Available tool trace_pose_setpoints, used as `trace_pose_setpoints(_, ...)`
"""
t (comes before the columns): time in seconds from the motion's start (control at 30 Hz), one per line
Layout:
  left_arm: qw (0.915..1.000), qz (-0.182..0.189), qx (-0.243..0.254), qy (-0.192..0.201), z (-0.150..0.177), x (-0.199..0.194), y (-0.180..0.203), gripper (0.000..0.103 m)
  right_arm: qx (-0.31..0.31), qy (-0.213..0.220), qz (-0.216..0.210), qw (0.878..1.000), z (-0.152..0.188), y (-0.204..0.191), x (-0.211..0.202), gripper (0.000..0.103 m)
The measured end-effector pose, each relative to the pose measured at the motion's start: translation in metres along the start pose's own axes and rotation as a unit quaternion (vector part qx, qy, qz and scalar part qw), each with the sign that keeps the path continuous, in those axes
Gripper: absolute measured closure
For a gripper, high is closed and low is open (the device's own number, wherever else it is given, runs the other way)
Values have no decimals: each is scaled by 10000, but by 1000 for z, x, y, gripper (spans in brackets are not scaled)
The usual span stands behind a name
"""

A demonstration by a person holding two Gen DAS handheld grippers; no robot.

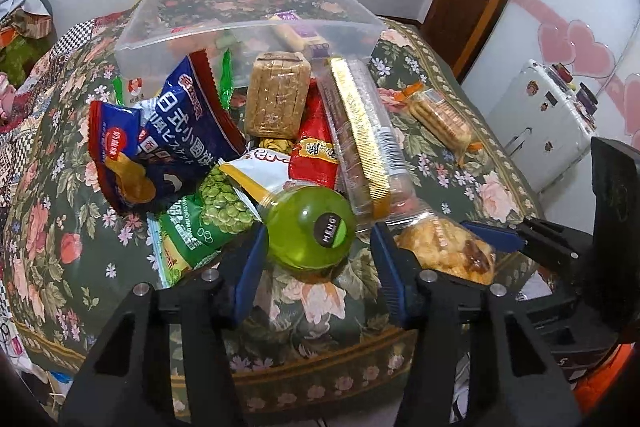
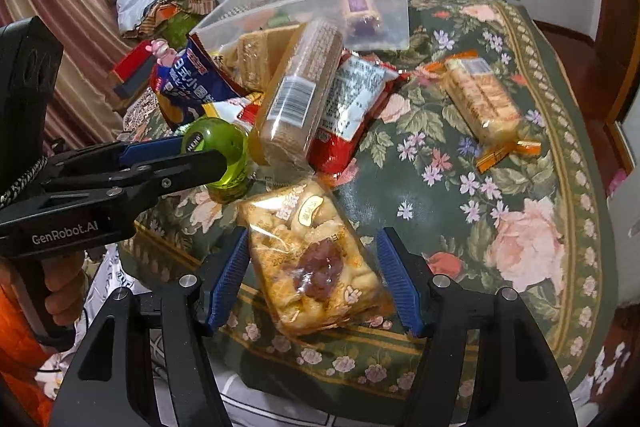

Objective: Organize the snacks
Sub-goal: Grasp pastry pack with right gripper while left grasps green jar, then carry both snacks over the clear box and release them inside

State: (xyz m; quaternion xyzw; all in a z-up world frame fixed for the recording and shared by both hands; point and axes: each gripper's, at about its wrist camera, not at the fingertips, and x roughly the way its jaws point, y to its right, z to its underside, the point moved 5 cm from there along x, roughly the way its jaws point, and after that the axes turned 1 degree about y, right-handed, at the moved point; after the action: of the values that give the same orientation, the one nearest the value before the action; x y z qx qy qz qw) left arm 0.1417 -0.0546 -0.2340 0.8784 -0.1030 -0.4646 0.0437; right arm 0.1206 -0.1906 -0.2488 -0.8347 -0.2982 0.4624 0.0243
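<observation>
- My left tongs point(image 1: 316, 255) stand around the green jar point(image 1: 310, 227), lid marked "MENO"; I cannot tell whether both pads press it.
- Left of it lies a green pea bag point(image 1: 208, 223); beyond, a blue bag point(image 1: 188, 123) with Japanese-style writing.
- Far off, the clear tub point(image 1: 248, 23) lies tipped.
- My right tongs point(image 2: 312, 279) are apart around a pastry pack point(image 2: 316, 267), pads not touching; "GenRobot.AI" shows on the left tool.

Right gripper point(image 2: 312, 279) straddles a clear-wrapped pastry point(image 2: 316, 263), pads apart from it; left gripper point(image 2: 216, 151) flanks a green bottle point(image 2: 224, 155).
</observation>
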Motion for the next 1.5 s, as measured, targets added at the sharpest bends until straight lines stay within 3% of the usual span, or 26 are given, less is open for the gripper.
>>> trace_pose_setpoints(0.17,10000,-27,-47,51,-1,7,-1,55,-32,-34,-5,10000,3,0,2,59)
trace_pose_setpoints(0.5,9999,29,-42,152,-2,-3,0,58,21,175,31,9998,0,7,-18,60)
trace_pose_setpoints(0.87,9981,148,-78,587,-19,-35,-1,59,63,705,253,9972,-26,15,-49,60)
trace_pose_setpoints(1.17,9946,187,-111,1016,-47,-61,-9,59,-25,1035,214,9944,-58,10,-57,60)
trace_pose_setpoints(1.5,9887,-65,-241,1479,-89,-77,-40,59,-220,1457,76,9890,-107,-5,-61,60)
